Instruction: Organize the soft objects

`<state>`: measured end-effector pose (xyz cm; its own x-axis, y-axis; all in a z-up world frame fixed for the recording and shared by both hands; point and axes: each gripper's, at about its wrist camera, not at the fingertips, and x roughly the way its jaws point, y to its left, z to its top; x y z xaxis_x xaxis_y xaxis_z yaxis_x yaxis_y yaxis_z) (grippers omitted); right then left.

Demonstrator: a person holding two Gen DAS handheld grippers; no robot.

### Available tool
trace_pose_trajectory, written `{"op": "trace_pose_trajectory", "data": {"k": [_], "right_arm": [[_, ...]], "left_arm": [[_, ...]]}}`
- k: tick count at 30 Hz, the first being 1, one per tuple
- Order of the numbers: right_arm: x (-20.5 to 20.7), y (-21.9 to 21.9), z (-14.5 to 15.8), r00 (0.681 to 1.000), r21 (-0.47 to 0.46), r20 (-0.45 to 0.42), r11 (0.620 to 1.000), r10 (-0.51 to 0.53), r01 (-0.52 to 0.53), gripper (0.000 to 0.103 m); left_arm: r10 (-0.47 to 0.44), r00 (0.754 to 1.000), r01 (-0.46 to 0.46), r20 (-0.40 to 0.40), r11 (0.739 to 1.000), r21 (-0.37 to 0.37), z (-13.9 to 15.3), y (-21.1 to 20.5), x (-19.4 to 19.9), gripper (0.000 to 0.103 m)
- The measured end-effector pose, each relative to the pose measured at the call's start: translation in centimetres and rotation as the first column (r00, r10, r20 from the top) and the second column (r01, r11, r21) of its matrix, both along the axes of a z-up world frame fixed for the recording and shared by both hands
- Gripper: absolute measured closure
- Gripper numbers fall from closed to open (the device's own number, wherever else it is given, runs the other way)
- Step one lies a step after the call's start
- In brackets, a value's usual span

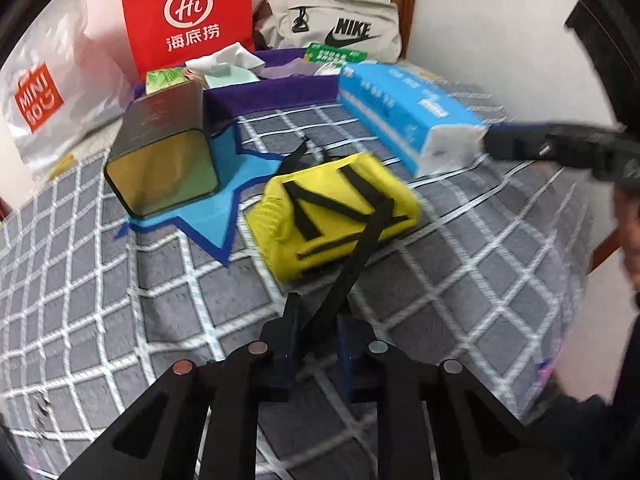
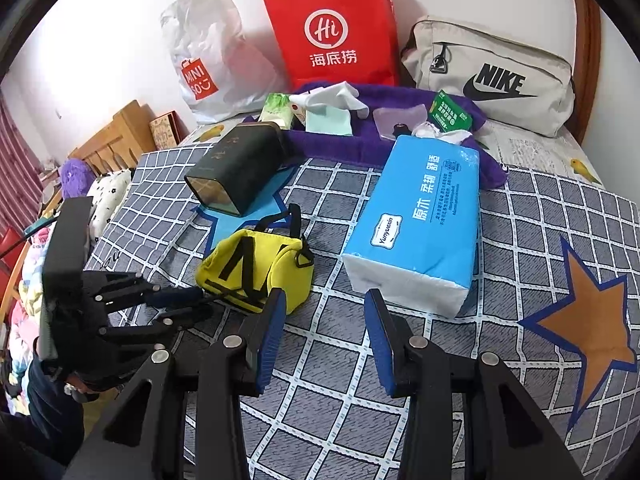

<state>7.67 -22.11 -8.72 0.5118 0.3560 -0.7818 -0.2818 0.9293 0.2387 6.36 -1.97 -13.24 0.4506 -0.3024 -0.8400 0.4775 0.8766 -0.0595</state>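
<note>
**Left wrist view: strap pinched on the bed**

I am seeing my left hand-held gripper (image 1: 318, 320) clamping the black strap (image 1: 362, 248) of the yellow pouch (image 1: 334, 216), which is lying mid-bed on the checked cover (image 1: 120, 300), between the dark tin (image 1: 164, 152) and the blue tissue pack (image 2: 420, 224). My right hand-held gripper (image 2: 325, 304) is standing parted, empty, just before that pack.
</note>
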Motion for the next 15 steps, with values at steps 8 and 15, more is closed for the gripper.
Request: {"op": "trace_pose_trajectory", "data": {"k": [8, 15], "right_arm": [[-0.4, 0.1, -0.2, 1.0, 0.004, -0.005, 1.0, 0.012, -0.012, 0.062], [-0.6, -0.1, -0.7, 1.0, 0.004, -0.019, 1.0, 0.014, -0.014, 0.062]], "left_arm": [[0.006, 0.999, -0.006, -0.032, 1.0, 0.005, -0.5, -0.8, 0.1, 0.087], [0.011, 1.0, -0.011, 0.003, 0.998, 0.06, -0.8, -1.9, 0.7, 0.088]]}}
